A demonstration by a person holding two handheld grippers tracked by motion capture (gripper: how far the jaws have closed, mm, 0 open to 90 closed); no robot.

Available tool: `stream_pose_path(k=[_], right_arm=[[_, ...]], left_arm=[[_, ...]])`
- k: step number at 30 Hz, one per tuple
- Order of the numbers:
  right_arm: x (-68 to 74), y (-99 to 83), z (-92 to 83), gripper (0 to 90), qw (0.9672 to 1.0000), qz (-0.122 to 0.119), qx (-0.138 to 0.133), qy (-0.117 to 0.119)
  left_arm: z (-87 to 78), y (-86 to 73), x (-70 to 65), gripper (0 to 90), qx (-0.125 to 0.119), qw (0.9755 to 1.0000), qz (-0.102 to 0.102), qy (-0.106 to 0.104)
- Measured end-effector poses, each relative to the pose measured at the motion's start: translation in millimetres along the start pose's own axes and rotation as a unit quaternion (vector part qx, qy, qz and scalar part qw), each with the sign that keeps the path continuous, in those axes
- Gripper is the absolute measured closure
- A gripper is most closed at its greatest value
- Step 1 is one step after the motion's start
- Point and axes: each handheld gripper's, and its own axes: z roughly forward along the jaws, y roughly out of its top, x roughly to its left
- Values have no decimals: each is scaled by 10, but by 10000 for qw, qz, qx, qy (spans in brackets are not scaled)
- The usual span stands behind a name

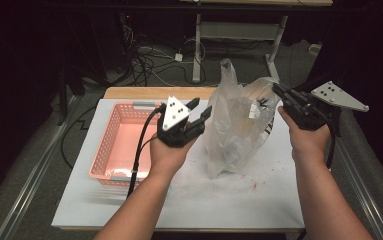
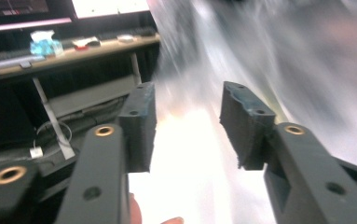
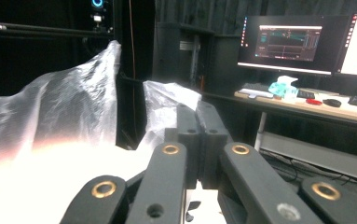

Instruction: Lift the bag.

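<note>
The clear plastic bag (image 1: 236,125) stands tall on the white table (image 1: 259,200), just beside the pink basket (image 1: 110,145). Its long side goes up and down, with the open top pointing up. It looks thin, soft, crinkly and light, so grab it by the top edge. The right gripper (image 1: 279,91) is pinched on that edge. The left gripper (image 1: 201,107), beside the bag, has its jaws apart with nothing in them
</note>
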Motion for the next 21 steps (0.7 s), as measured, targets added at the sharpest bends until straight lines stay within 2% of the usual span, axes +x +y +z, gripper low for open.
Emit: stream_pose_path(k=[2,4,6,8,9,11,14,17,21], right_arm=[[-3,-16,-5,900,10000,-5,28,14],[0,-24,-20,900,10000,-9,15,36],[12,-11,-59,877,9999,-81,-9,78],[26,16,-111,853,9998,-131,-52,119],[30,28,-134,830,9998,-144,-53,134],[40,61,-196,793,9997,-147,-74,159],[51,114,-307,753,9995,-177,-154,192],[61,176,-424,715,9993,-215,-216,195],[61,184,-548,660,9994,-253,-162,190]], left_arm=[[-74,-164,-82,484,137,9999,36,-37],[-129,-354,-186,430,283,9990,-200,-289],[-143,-537,-301,383,460,9979,-212,-394],[-139,-712,-364,352,567,9963,-297,-573],[-117,-797,-385,341,634,9951,-399,-652],[-51,-935,-413,283,856,9922,-451,-786],[5,-1057,-449,256,1020,9898,-419,-897],[26,-1118,-471,220,1054,9891,-423,-937],[23,-1193,-531,167,1147,9880,-265,-996]])
